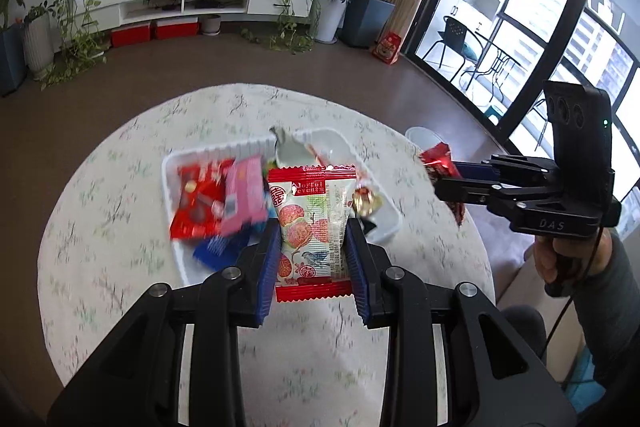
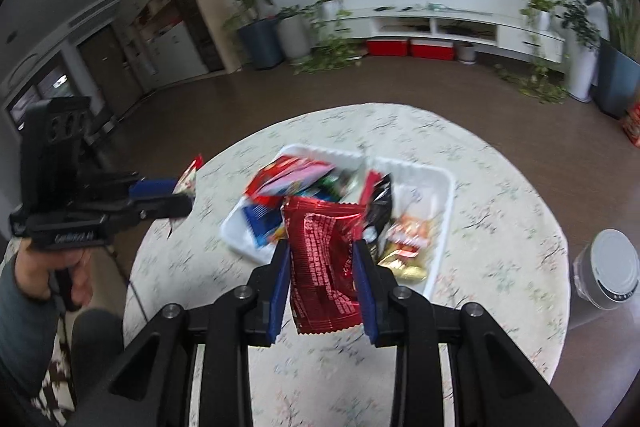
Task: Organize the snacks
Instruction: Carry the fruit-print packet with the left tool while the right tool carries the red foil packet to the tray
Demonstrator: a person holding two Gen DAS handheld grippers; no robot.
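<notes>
A round bench (image 1: pixel 120 187) with a pale floral cloth carries a white two-compartment plastic tray (image 1: pixel 172 167) that already holds a loose heap of snack packets: a red packet (image 1: pixel 196 203), a pink packet (image 1: pixel 244 199), a blue packet (image 1: pixel 218 249) and a gold-wrapped sweet (image 1: pixel 366 201) among them. The left tool (image 1: pixel 314 251) is closed on a red-edged white snack packet printed with round red biscuits (image 1: pixel 310 223), holding it by its side edges above the near rim of the tray. The right tool (image 2: pixel 322 281) is closed on a shiny dark red foil snack packet (image 2: pixel 324 263), also held in the air just in front of the tray. No loose packets show on the cloth itself, so these two look like the last pieces to go in, though parts of the bench are hidden by the tools. A grey cylindrical canister with a pale lid (image 2: pixel 608 271) stands at the bench's far right edge. Judged from this, most of the sorting is done; releasing both packets into the tray remains
</notes>
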